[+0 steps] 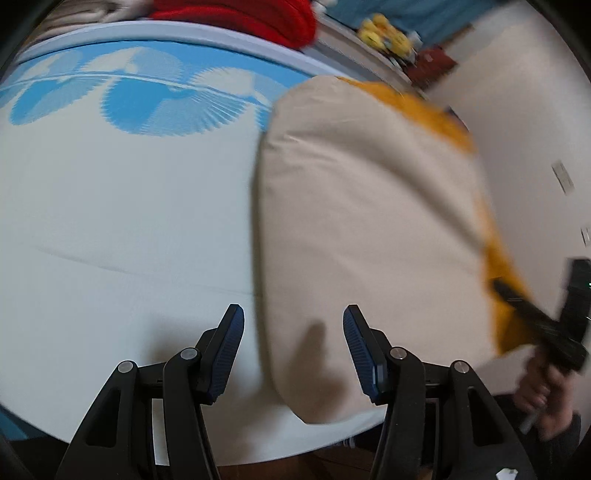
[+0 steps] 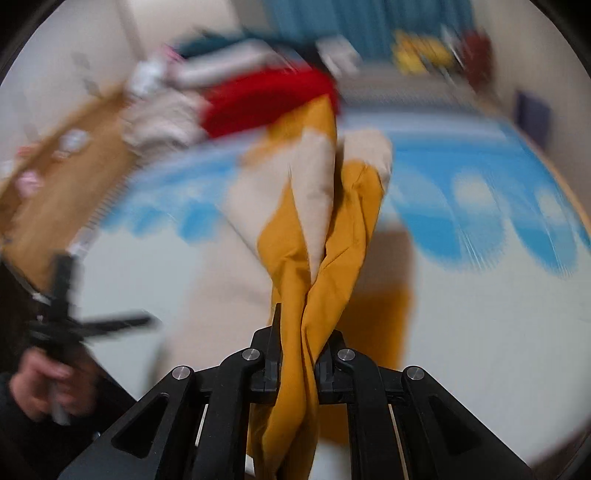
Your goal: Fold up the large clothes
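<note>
A large beige and mustard-yellow garment [image 1: 365, 206] lies partly on the bed, its right edge lifted. My left gripper [image 1: 293, 328] is open and empty, hovering just above the garment's near left edge. My right gripper [image 2: 301, 332] is shut on a bunched mustard fold of the garment [image 2: 295, 258] and holds it up above the bed. The right gripper also shows in the left wrist view [image 1: 517, 299] at the garment's yellow edge. The left gripper shows blurred in the right wrist view [image 2: 110, 325].
The bed [image 1: 110, 229] has a white sheet with a blue pattern at the far end. A red garment [image 1: 251, 18] and other piled clothes [image 2: 162, 118] lie at the bed's far end. A wooden surface [image 2: 66, 177] stands beside the bed. A white wall [image 1: 524, 129] is at the right.
</note>
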The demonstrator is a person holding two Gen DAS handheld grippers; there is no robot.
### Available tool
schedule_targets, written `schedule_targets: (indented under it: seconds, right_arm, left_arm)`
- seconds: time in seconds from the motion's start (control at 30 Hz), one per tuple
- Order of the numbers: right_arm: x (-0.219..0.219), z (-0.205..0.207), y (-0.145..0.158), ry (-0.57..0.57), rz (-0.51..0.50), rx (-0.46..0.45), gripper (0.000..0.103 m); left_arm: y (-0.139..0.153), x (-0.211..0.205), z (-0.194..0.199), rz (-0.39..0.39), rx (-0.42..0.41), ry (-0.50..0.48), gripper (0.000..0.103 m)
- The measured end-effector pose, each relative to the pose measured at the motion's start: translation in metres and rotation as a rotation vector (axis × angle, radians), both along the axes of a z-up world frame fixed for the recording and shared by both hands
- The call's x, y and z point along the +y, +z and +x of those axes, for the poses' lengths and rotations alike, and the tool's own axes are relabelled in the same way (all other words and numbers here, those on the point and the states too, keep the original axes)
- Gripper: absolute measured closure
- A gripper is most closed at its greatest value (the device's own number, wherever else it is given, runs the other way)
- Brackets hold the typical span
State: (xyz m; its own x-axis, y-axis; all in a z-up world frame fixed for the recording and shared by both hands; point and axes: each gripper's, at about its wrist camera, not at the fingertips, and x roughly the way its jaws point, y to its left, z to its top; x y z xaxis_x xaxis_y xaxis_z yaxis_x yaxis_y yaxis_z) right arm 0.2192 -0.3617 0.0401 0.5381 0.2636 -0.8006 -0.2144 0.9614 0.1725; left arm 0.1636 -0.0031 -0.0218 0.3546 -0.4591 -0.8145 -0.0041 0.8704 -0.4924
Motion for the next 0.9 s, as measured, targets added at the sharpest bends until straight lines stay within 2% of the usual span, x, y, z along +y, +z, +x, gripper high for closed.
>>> schedule_targets:
  seconds: [0.07, 0.1, 0.17, 0.23, 0.3, 0.37, 0.4, 0.43, 0.47, 0.53, 0.6, 0.67, 0.83, 0.9]
  right_arm:
    - [-0.015, 0.011, -0.043, -0.055, -0.067, 0.156, 0.092]
    - [-0.019, 0.015, -0.057, -0.063, -0.103, 0.195, 0.092]
    - [-0.027, 0.024, -0.064, -0.062, -0.140, 0.196, 0.092]
    - [-0.031, 0.025, -0.054, -0.061, -0.089, 0.161, 0.092]
    - [-0.035, 0.026, -0.045, -0.058, 0.008, 0.138, 0.092]
    - [-0.031, 0.024, -0.045, -0.040, 0.007, 0.145, 0.092]
    - [-0.031, 0.025, -0.051, -0.034, -0.013, 0.161, 0.091]
    - [-0.029, 0.030, -0.065, -0.021, -0.051, 0.218, 0.090]
    - [-0.028, 0.033, -0.084, -0.012, -0.088, 0.301, 0.086]
    - [-0.027, 0.033, -0.102, -0.012, -0.145, 0.380, 0.080]
    - [-0.023, 0.035, -0.098, 0.021, -0.164, 0.359, 0.073]
    - [-0.026, 0.033, -0.096, 0.033, -0.155, 0.346, 0.067]
    - [-0.041, 0.027, -0.118, 0.014, -0.158, 0.460, 0.067]
    - [-0.045, 0.025, -0.122, 0.032, -0.171, 0.463, 0.068]
  left_arm:
    - [-0.008, -0.015, 0.001, 0.011, 0.029, -0.059, 0.052]
    - [-0.010, -0.022, 0.002, 0.023, 0.039, -0.081, 0.052]
    - [-0.010, -0.033, 0.002, 0.063, 0.041, -0.121, 0.052]
    - [-0.008, -0.039, 0.002, 0.068, 0.031, -0.148, 0.052]
    - [-0.012, -0.048, 0.001, 0.073, 0.041, -0.204, 0.051]
    - [-0.034, -0.060, 0.002, 0.183, 0.089, -0.265, 0.047]
    - [-0.047, -0.064, 0.001, 0.228, 0.120, -0.280, 0.047]
    - [-0.057, -0.067, 0.001, 0.260, 0.153, -0.286, 0.047]
    - [-0.064, -0.069, 0.001, 0.275, 0.172, -0.293, 0.047]
    - [-0.069, -0.076, 0.000, 0.296, 0.184, -0.323, 0.046]
    - [-0.066, -0.082, -0.002, 0.331, 0.171, -0.338, 0.046]
    - [-0.064, -0.084, -0.002, 0.333, 0.167, -0.337, 0.046]
    - [-0.065, -0.084, 0.003, 0.334, 0.173, -0.328, 0.046]
    - [-0.064, -0.085, 0.001, 0.335, 0.175, -0.326, 0.045]
